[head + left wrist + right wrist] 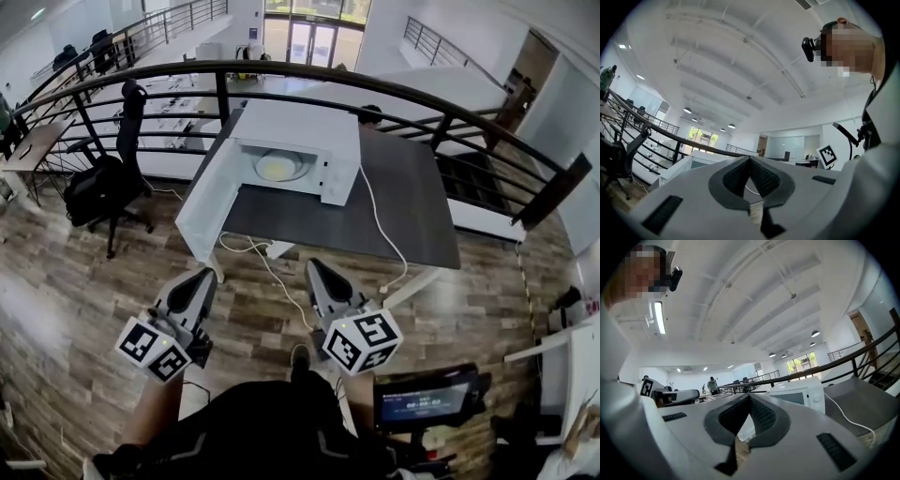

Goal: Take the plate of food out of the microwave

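Observation:
A white microwave (309, 131) stands on a dark table (412, 211), with its door (208, 202) swung wide open to the left. Inside sits a plate of pale yellow food (279, 166). Both grippers are well short of the table, over the wooden floor. My left gripper (202, 277) is shut and holds nothing, and it points toward the open door. My right gripper (315, 268) is also shut and empty, and it is aimed at the table's front edge. In the right gripper view the microwave (799, 392) shows beyond the closed tips (749, 397). The left gripper view shows its jaws (750, 159) meeting.
A white cable (375, 216) runs from the microwave over the table and down to the floor. A curved black railing (394, 89) passes behind the table. A black office chair (108, 183) stands at the left. A device with a lit screen (427, 401) sits at the lower right.

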`<state>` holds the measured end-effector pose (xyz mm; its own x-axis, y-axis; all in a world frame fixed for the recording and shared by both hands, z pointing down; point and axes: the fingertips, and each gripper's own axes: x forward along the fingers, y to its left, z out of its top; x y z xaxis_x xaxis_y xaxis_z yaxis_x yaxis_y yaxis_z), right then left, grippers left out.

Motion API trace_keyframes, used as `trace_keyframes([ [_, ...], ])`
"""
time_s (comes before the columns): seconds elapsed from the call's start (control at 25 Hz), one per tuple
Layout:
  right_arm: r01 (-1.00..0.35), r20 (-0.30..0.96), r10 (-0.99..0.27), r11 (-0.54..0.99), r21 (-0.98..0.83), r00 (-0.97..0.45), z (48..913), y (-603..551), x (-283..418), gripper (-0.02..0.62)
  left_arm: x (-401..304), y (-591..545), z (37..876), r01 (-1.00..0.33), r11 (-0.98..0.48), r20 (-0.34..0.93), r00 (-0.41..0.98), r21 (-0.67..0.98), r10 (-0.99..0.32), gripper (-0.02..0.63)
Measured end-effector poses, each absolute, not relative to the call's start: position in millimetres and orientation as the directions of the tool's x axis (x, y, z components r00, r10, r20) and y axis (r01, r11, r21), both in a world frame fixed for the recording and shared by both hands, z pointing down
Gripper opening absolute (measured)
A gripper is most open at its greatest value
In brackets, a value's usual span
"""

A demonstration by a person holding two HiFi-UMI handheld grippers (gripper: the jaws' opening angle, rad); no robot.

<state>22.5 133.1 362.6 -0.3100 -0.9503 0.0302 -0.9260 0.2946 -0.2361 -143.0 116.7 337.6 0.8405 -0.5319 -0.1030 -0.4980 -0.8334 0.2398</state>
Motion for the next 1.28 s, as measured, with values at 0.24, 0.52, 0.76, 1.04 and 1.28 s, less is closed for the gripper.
trace_keyframes([
  [0.24, -0.919, 0.007, -0.938, 0.337, -0.204, -0.345, 355, 83, 67, -0.009, -90, 71, 337, -0.517, -0.825, -0.078, 0.835, 0.23, -0.545, 0.003],
  [0.52, -0.91, -0.002, -0.932, 0.353, -0.216, -0.361, 357, 34, 125, -0.009, -35, 21, 337, -0.544, -0.813, -0.07, 0.82, 0.209, -0.567, 0.003],
  [0.76, -0.898, -0.012, -0.92, 0.385, -0.212, -0.391, 360, -1, 167, -0.009, 4, -10, 336, -0.578, -0.795, -0.064, 0.8, 0.184, -0.597, 0.003],
  [1.04, -0.878, -0.002, -0.898, 0.43, -0.209, -0.439, 363, -32, 183, -0.009, 19, -33, 340, -0.618, -0.766, -0.046, 0.772, 0.179, -0.634, 0.002],
  [1.28, -0.879, -0.007, -0.898, 0.432, -0.203, -0.439, 360, -58, 178, -0.009, 15, -55, 339, -0.617, -0.766, -0.045, 0.773, 0.181, -0.633, 0.003],
])
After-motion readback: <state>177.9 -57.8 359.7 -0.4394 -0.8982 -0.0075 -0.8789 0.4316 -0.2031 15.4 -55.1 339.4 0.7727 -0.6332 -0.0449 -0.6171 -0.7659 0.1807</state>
